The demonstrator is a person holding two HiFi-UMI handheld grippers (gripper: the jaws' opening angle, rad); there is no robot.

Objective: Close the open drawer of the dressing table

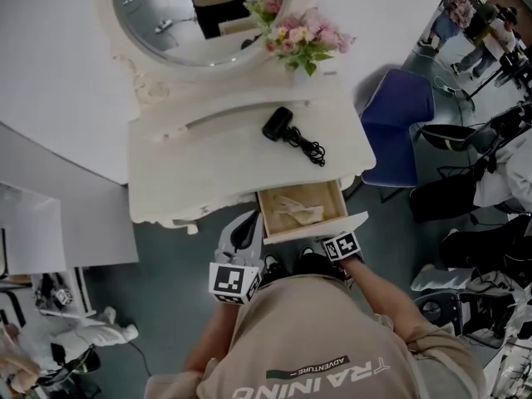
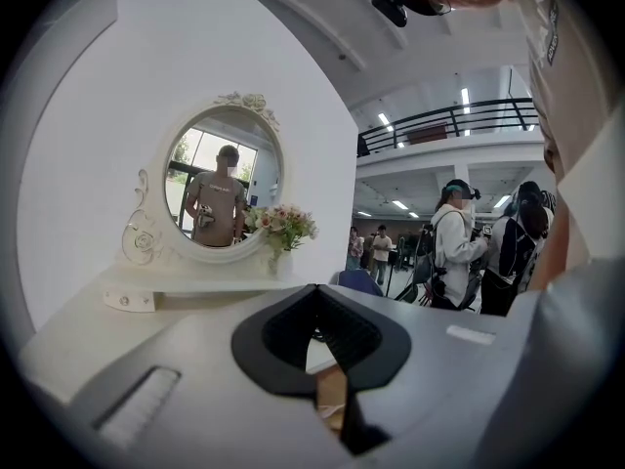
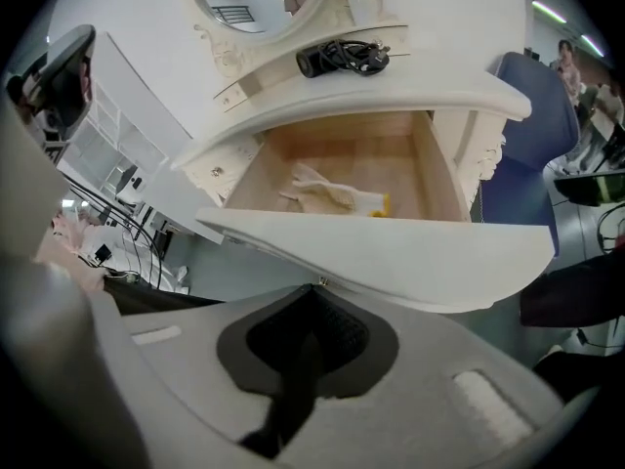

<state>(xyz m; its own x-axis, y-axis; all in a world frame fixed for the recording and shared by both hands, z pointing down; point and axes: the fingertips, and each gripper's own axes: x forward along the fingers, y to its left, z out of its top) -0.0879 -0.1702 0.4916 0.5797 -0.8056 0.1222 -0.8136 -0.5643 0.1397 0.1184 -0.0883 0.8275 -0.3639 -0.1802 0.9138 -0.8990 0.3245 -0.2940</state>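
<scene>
In the head view the drawer (image 1: 316, 228) is seen pulled out at the front right of the dressing table (image 1: 208, 165), with a pale cloth (image 1: 301, 210) lying inside. Nothing of the job is done yet – the whole push is left. The left gripper (image 1: 249, 223) is held near the drawer's left corner, and the right gripper (image 1: 339, 243) is seen just at the drawer's front board. A black hair dryer (image 1: 278, 123) and some flowers (image 1: 303, 36) are on the table top.

In the left gripper view the jaws are pressed together with nothing held. The mirror (image 2: 223, 186) is shown upright here (people behind the table too), which the head view only shows from above.

In the right gripper view the jaws are also closed and empty, and their tips are right under the front board's lower edge – whether they touch it cannot be told. Only here is the drawer's wooden floor seen well.
</scene>
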